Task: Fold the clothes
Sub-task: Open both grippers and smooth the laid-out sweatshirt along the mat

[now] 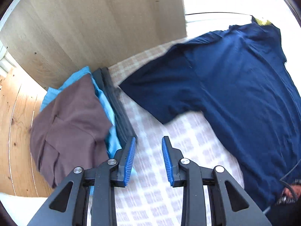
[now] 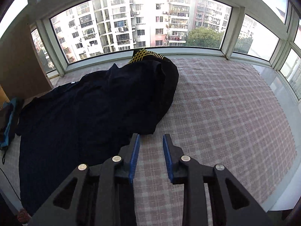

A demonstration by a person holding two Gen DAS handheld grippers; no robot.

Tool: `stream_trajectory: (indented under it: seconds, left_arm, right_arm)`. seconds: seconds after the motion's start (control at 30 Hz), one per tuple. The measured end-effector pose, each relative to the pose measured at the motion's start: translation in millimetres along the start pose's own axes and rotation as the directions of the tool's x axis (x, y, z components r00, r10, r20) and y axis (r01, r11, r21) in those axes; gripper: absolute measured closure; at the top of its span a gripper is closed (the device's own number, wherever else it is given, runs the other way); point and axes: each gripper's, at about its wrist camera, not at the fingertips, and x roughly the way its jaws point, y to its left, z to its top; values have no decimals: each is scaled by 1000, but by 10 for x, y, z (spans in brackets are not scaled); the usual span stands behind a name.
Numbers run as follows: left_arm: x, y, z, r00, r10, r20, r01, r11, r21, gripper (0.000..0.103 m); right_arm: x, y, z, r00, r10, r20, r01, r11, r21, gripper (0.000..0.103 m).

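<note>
- Blue-ribbed pads tip the black left gripper [image 1: 148, 160], whose jaws stand spread with nothing between them, hovering over the pink-and-white checked woven cloth [image 1: 150, 197] that covers the platform.
- Black, with the same blue pads, the right gripper [image 2: 151, 158] is likewise spread and empty, its left finger just beside the near hem of the shirt.
- Spread on the checked cloth lies the large navy short-sleeved T-shirt [image 1: 235, 94]: mostly flat, one sleeve reaching left, the far right part bunched up over a dark garment with a yellow lattice pattern [image 2: 145, 53].
- Left of the shirt sits a pile of folded clothes: a brown top [image 1: 69, 124] on a light-blue piece [image 1: 105, 101], with a dark grey folded item [image 1: 116, 101] alongside, close to a pale wooden panel [image 1: 94, 28].
- As a judgement: the shirt lies open, which fits either laying it out for folding or a fold partly made; one moment does not settle which.
- To fold it well, pinch only one layer at a hem corner and a shoulder, keep the fabric taut between the two tongs, smooth the bunched far part flat, and line edge to edge so no crease is trapped.
- Beyond the platform, a wide bay window [image 2: 131, 22] shows apartment blocks.
- No brand, label or readable writing shows on any garment; a small pale speck on the shirt is too small to read.
</note>
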Motion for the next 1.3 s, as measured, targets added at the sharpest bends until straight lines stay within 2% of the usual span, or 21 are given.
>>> stream_trajectory:
  seconds: [0.1,0.17,0.23,0.4,0.47,0.53,0.6,0.7,0.77,0.83,0.97,1.0,1.07,1.13,1.17,1.23,1.3]
  left_arm:
    - [-128,-450,-510,988,-150,-32,151,988,43,73]
    - [-107,-763,-826,965,-250,-81,255,966,50,73]
    - [-97,-1077,-1101,939,-321,-124,330,942,61,73]
    - [-10,-1557,-1447,907,-387,-168,399,916,40,73]
    - [-8,-1667,-1485,908,-386,-164,396,918,28,73]
    - [0,-1771,-1498,908,-384,-166,391,920,13,72]
    - [1,-1885,-1502,913,-370,-170,379,925,21,72]
    - [-26,-2004,-1470,934,-318,-164,331,942,56,72]
    - [-46,-2002,-1428,930,-335,-153,343,939,28,72]
    - [-55,-2006,-1389,929,-340,-146,345,938,12,76]
    - [-65,-2058,-1326,941,-306,-145,313,949,31,90]
    - [-72,-2060,-1308,940,-310,-141,316,948,27,95]
    - [-89,-2051,-1268,938,-322,-129,326,945,12,97]
    - [-117,-2038,-1224,934,-337,-116,339,941,-2,100]
    - [-139,-2029,-1201,931,-347,-108,348,937,-8,100]
    - [-223,-1987,-1141,924,-374,-85,373,928,-26,100]
    - [-382,-1910,-1065,919,-391,-46,389,920,-38,100]
  right_arm:
    - [-200,91,-659,998,40,-57,-39,999,4,77]
    - [-220,143,-1097,991,68,-119,-66,998,24,77]
    - [-218,193,-1473,981,103,-167,-97,994,40,77]
    - [-266,206,-2160,949,238,-208,-219,970,108,77]
    - [-285,191,-2344,937,269,-221,-250,962,112,74]
    - [-331,170,-2492,936,266,-230,-250,963,97,71]
    - [-354,145,-2605,928,288,-237,-271,957,102,71]
    - [-361,141,-2733,919,311,-242,-296,950,94,65]
    - [-333,182,-2782,922,302,-241,-295,953,66,64]
    - [-284,234,-2792,916,318,-246,-314,948,56,64]
    - [-198,387,-2819,900,348,-262,-355,935,23,64]
    - [-189,440,-2830,895,357,-267,-369,929,8,64]
    - [-173,537,-2858,884,375,-279,-398,917,-26,65]
    - [-192,628,-2870,883,384,-269,-419,904,-85,75]
    - [-209,639,-2854,883,391,-260,-426,899,-96,93]
    - [-246,649,-2815,882,404,-241,-439,892,-110,95]
    - [-449,562,-2667,884,431,-181,-452,887,-97,96]
